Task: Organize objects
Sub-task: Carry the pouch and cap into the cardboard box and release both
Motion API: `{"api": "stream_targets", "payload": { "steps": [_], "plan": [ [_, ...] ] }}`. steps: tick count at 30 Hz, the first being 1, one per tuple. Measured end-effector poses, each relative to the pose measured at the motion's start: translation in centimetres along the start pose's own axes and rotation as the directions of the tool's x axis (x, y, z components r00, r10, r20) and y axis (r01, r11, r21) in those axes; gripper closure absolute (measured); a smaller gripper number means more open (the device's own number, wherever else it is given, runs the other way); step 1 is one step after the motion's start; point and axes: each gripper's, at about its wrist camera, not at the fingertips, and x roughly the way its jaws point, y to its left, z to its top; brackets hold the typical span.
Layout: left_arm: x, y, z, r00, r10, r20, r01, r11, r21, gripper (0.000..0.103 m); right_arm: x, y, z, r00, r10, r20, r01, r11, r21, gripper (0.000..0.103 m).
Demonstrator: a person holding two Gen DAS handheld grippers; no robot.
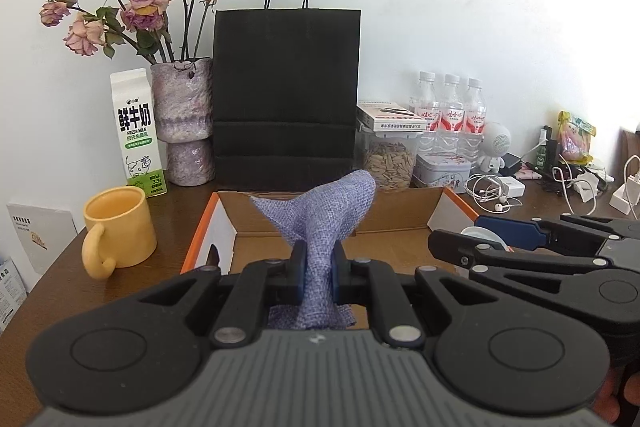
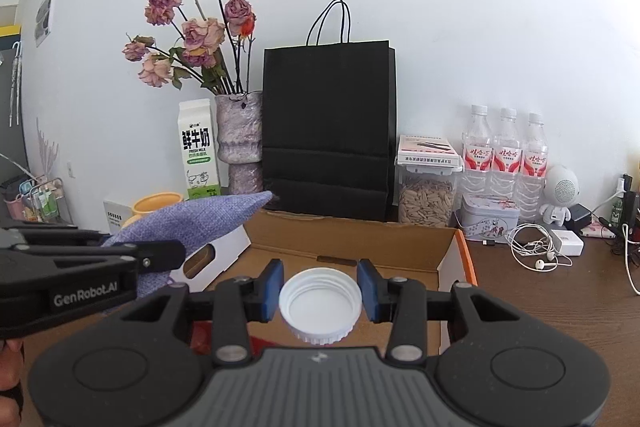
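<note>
The milk carton (image 1: 138, 131) standing on the desk (image 1: 176, 215) reads "鲜牛奶" in large black characters, with "FRESH MILK" beneath. The left gripper (image 2: 158, 259) carries "GenRobot.AI" in pale letters along its side. The water bottles' (image 2: 506, 157) red labels are too small to read.

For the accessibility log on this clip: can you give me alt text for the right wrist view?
The right gripper clamps a white screw cap, open side up, above an open cardboard box on a brown table. At left, the left gripper holds a purple fabric pouch. Behind stand a black paper bag, dried roses in a vase, and a milk carton.
</note>
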Motion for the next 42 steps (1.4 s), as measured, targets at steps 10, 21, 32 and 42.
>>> {"api": "stream_targets", "payload": {
  "steps": [10, 21, 32, 42],
  "plan": [
    [7.0, 0.2, 1.3, 0.996, 0.049, -0.08, -0.054, 0.996, -0.064, 0.091, 6.5, -2.0, 1.4, 0.998, -0.029, -0.049, 0.03, 0.999, 0.027, 0.064],
    [10.2, 0.6, 0.4, 0.982, 0.107, -0.157, -0.119, 0.991, -0.068, 0.091, 9.6, -2.0, -0.5, 0.989, -0.042, -0.142, 0.043, 0.999, 0.009, 0.064],
    [9.9, 0.9, 0.2, 0.977, 0.147, -0.153, -0.16, 0.984, -0.077, 0.0, 11.0, -2.3, -1.5, 0.97, -0.081, -0.23, 0.081, 0.997, -0.008, 0.009],
    [10.0, 0.8, 0.3, 0.976, 0.14, -0.166, -0.154, 0.985, -0.077, 0.0, 10.8, -2.4, -1.6, 0.969, -0.1, -0.227, 0.101, 0.995, -0.007, 0.004]
  ]
}}
